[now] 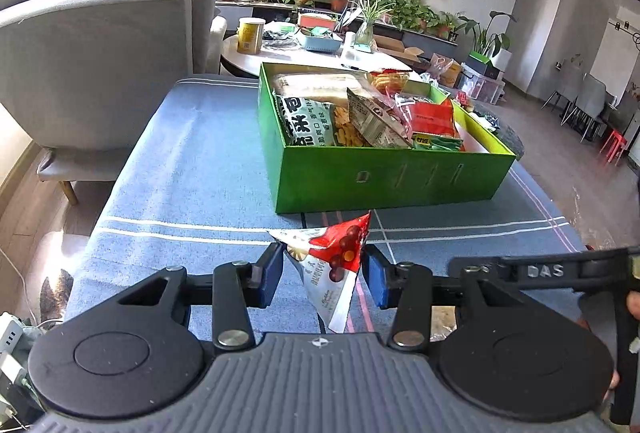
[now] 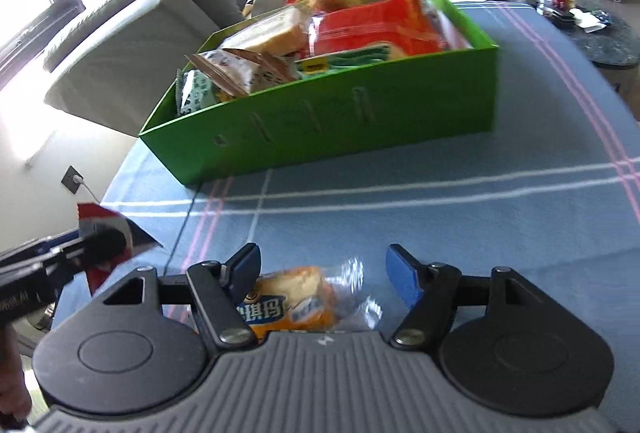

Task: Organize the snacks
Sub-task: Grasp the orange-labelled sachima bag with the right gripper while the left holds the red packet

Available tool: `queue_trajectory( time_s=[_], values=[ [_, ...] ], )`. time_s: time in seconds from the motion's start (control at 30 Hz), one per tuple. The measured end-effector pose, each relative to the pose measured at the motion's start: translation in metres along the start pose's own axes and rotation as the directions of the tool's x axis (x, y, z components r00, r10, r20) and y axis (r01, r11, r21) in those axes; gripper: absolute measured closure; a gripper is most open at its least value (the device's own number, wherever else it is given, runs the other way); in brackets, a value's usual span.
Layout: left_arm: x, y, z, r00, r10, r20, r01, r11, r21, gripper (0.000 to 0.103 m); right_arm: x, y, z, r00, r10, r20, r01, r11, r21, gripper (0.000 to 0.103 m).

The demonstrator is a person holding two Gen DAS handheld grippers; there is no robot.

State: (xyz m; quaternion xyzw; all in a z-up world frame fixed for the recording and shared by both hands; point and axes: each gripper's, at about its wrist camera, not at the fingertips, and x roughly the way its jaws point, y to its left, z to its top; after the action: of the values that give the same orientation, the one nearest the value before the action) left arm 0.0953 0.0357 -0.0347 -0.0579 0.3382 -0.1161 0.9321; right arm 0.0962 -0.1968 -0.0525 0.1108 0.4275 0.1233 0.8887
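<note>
My left gripper (image 1: pixel 326 267) is shut on a triangular red and white snack packet (image 1: pixel 336 257), held above the blue tablecloth just in front of the green box (image 1: pixel 380 185). In the right wrist view the same packet (image 2: pixel 106 233) shows at the left edge, between the left gripper's fingers. My right gripper (image 2: pixel 324 269) stands open low over the cloth. An orange bread snack in a clear wrapper (image 2: pixel 292 297) lies between its fingers, close to the left pad (image 2: pixel 244 265) and apart from the right pad (image 2: pixel 404 281). The green box (image 2: pixel 320 129) holds several snack bags.
A blue striped tablecloth (image 1: pixel 180 173) covers the table. A grey armchair (image 1: pixel 100 53) stands at the left. Behind the box is a round white table (image 1: pixel 288 57) with a yellow can (image 1: pixel 250 35), a blue basket and plants. A wall socket with a cable (image 2: pixel 72 179) is at the lower left.
</note>
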Motion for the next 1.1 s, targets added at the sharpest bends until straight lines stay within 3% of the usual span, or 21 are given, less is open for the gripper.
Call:
queue_trajectory(
  time_s=[0.27, 0.53, 0.8, 0.93, 1.1],
  values=[
    [-0.008, -0.006, -0.002, 1.000, -0.011, 0.007, 0.011, 1.000, 0.015, 0.063, -0.022, -0.011, -0.016, 1.000, -0.019, -0.003, 0.019, 1.000, -0.020, 0.032],
    [-0.020, -0.011, -0.003, 0.999, -0.014, 0.030, 0.013, 1.000, 0.018, 0.065, -0.045, 0.002, -0.044, 0.999, -0.043, -0.015, 0.039, 0.975, -0.218, 0.026],
    [-0.025, -0.019, -0.005, 0.999, -0.013, 0.030, 0.011, 0.999, 0.041, 0.066, -0.066, 0.006, -0.047, 0.998, 0.058, 0.032, -0.050, 0.975, -0.214, 0.023],
    [-0.026, -0.007, -0.007, 0.999, 0.041, 0.035, -0.041, 0.999, 0.003, 0.051, -0.068, 0.015, -0.050, 0.995, 0.094, 0.029, -0.084, 0.966, -0.244, 0.022],
    [-0.023, 0.002, -0.013, 0.997, 0.079, 0.011, -0.079, 0.997, 0.013, 0.040, -0.061, 0.028, -0.057, 0.993, 0.115, 0.002, -0.110, 0.952, -0.284, 0.019]
  ],
)
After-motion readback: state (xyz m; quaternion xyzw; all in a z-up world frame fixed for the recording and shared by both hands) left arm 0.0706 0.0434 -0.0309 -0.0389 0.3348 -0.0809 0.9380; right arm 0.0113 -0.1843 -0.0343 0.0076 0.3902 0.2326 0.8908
